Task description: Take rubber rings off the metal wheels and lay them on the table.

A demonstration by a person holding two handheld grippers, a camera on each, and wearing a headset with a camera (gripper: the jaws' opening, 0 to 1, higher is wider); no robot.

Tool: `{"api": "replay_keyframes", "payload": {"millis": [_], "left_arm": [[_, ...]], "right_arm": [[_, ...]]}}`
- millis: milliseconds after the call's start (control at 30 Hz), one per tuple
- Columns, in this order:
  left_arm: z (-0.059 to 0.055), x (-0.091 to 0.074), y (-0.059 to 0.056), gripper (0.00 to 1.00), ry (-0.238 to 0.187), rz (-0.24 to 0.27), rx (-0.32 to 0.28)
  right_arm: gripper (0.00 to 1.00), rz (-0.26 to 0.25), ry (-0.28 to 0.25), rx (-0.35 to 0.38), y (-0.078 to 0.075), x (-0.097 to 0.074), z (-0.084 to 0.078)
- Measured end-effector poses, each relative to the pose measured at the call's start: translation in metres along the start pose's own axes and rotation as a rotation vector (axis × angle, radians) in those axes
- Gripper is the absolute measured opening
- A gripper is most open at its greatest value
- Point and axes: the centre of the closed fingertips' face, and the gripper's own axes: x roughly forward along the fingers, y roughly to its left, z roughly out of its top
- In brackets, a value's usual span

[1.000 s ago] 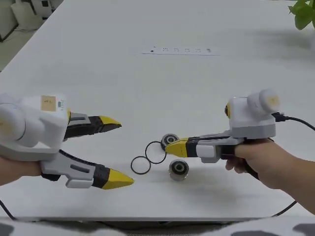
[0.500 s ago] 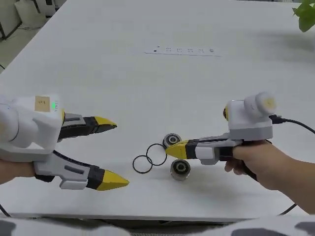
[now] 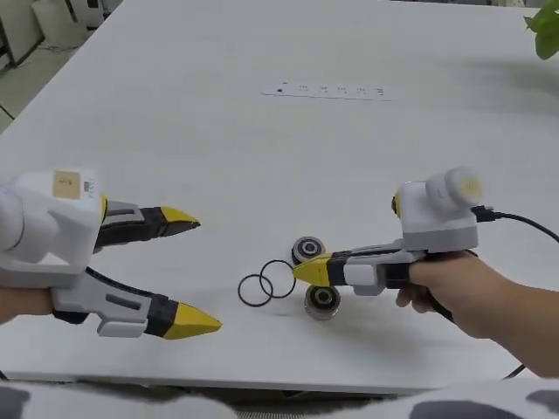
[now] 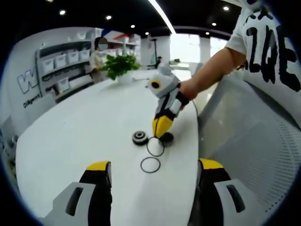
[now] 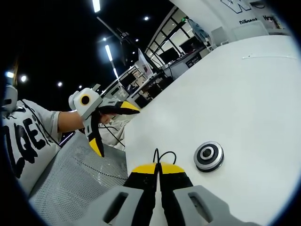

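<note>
Right claw [image 3: 299, 271] pulled bit nearer, 1 ring [image 3: 278, 279] dragged along. Claw pinched tight on ring edge, likely so ring can be laid flat on desk [image 3: 262, 157] beside 2nd ring [image 3: 256, 291], between far wheel [image 3: 307, 249] and near wheel [image 3: 322, 299]. Left claw [image 3: 206, 275] held wide apart, kept clear.

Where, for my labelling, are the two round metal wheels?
Farther round metal wheel [image 3: 307, 250]: head view, its hub.
Nearer round metal wheel [image 3: 322, 299]: head view, its hub.

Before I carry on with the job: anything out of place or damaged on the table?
Nothing stands out: the near ring lies flat on the table, the right gripper seems to pinch the far ring, and both metal wheels look intact.
</note>
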Motion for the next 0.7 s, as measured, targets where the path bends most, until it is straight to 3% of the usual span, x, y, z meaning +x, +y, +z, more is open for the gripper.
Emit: {"api": "replay_keyframes", "payload": {"millis": [700], "left_arm": [[-0.009,-0.002,0.002,0.76,0.004,0.006,-0.017]], "right_arm": [[0.00,-0.034,0.051,0.017,-0.012,0.009,-0.010]]}}
